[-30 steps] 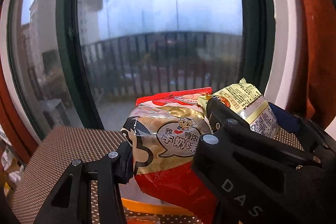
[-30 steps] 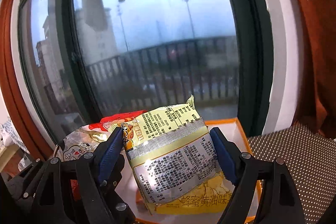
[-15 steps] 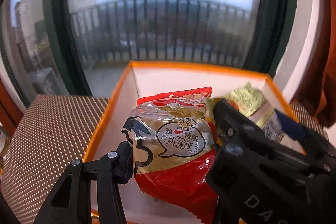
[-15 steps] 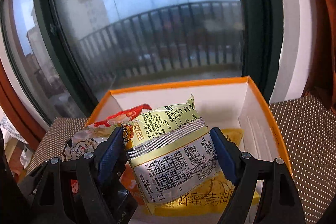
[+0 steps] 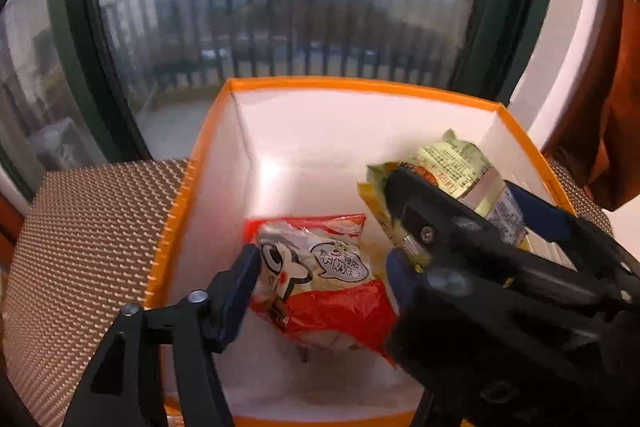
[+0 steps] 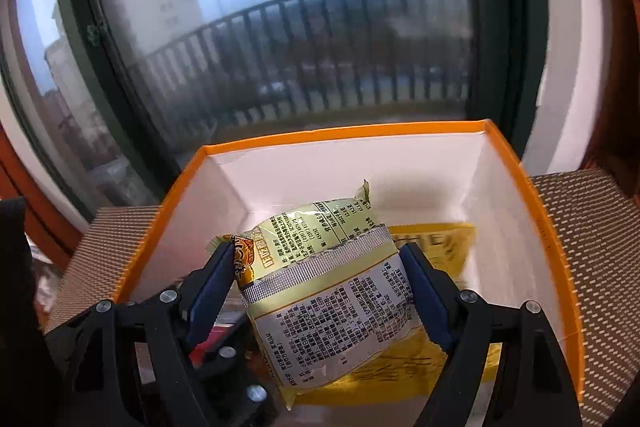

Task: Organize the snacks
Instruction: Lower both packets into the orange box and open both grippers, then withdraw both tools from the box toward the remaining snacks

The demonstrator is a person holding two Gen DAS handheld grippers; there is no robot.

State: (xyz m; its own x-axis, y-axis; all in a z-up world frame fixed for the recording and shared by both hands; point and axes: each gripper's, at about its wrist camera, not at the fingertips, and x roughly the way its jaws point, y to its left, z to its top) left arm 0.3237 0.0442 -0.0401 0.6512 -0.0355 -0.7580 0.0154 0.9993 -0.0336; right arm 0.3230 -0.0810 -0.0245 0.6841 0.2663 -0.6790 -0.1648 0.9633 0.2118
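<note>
— Tongs first: how are the left tongs [image 5: 324, 275] standing?

— Their jaws have just been opening. They are standing spread on either side of the red snack packet [image 5: 320, 283], which is lying on the white floor of the orange box [image 5: 192, 183]. The left pad is sitting right at the packet's edge; the right pad is standing clear of it, so nothing is being pinched there.

— And the right tongs [image 6: 320, 291]?

— They are pinching the pale yellow snack packet [image 6: 324, 303] by its two sides, holding it inside the box, above a flat yellow packet [image 6: 436, 247] that is lying on the box floor.

— Is any writing showing?

— The red packet is carrying a cartoon face and a speech bubble with Chinese characters, too blurred to read. The pale yellow packet is showing its back: dense small Chinese print and a table, which I cannot make out.

— Where is the box standing?

— It is sitting on a bench with a brown dotted cover [image 5: 88, 235], just before a window [image 6: 304, 27] looking onto a railing.
</note>
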